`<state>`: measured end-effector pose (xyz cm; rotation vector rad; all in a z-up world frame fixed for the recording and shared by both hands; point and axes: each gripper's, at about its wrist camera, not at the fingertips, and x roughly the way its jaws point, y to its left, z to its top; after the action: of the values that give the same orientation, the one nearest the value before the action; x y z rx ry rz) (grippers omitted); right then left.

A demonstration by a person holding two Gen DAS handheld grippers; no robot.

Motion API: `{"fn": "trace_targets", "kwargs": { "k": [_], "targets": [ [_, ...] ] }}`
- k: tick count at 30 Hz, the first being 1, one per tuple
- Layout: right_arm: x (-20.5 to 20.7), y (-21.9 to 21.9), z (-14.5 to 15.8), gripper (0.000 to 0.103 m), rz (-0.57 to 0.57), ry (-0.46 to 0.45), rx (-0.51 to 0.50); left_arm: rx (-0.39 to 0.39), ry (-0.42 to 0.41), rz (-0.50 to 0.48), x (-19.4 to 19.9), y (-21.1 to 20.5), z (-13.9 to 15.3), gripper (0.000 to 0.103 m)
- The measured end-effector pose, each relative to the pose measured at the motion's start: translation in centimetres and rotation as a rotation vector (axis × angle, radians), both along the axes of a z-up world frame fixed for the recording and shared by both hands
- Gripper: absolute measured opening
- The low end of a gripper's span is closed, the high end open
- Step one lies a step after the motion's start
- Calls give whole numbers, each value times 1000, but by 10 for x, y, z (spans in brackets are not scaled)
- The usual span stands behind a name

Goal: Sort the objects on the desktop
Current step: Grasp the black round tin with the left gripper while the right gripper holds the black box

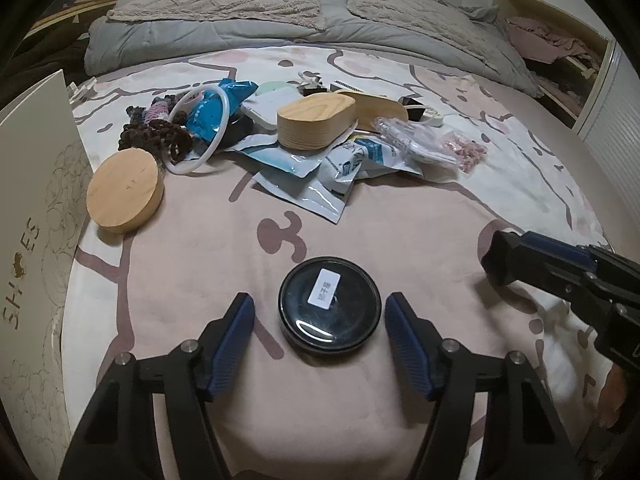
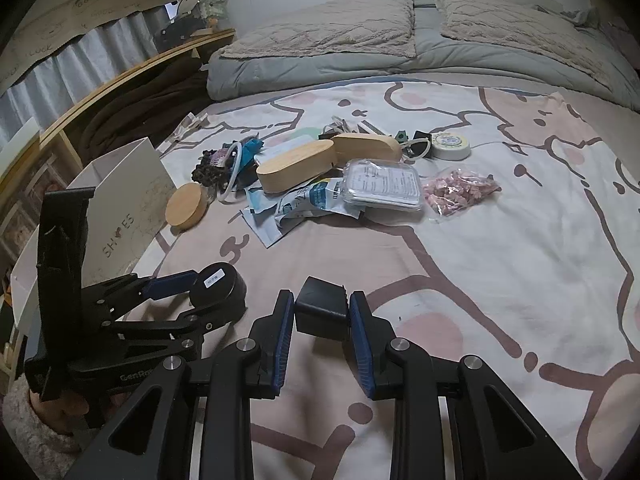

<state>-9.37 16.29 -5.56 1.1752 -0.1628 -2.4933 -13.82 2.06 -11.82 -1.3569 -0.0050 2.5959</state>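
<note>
Between our left gripper point(image 1: 320, 318) fingers, spread wide, sits a round black tin point(image 1: 329, 304) untouched on the bed point(image 1: 400, 240). Our right gripper point(image 2: 322, 312) fingers clamp a small black box point(image 2: 321, 307), near the bed's front edge.

— What sort of place are we looking at?
— A bedroom at home: two pillows point(image 2: 332, 28) are lying on a grey duvet point(image 2: 320, 68), and a cartoon-print bedsheet point(image 2: 520, 240) is covering the bed.
</note>
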Motion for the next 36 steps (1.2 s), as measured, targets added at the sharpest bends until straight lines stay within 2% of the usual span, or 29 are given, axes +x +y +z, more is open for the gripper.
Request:
{"fn": "trace_targets", "kwargs": {
  "k": [5, 7, 19, 28, 36],
  "targets": [
    [1, -1, 0, 29, -2, 0, 4, 2, -2, -1, -2, 1, 0, 52],
    [1, -2, 0, 29, -3, -1, 4, 2, -1, 1, -2, 1, 0, 50],
    [2, -6, 2, 29, 19, 6, 10, 5, 26, 13, 9, -3, 11, 50],
    [14, -28, 20, 29, 86, 56, 7, 10, 142, 26, 27, -9, 46, 50],
    [24, -45, 56, 29, 121, 158, -13, -4, 248, 66, 43, -23, 82, 50]
  ]
}}
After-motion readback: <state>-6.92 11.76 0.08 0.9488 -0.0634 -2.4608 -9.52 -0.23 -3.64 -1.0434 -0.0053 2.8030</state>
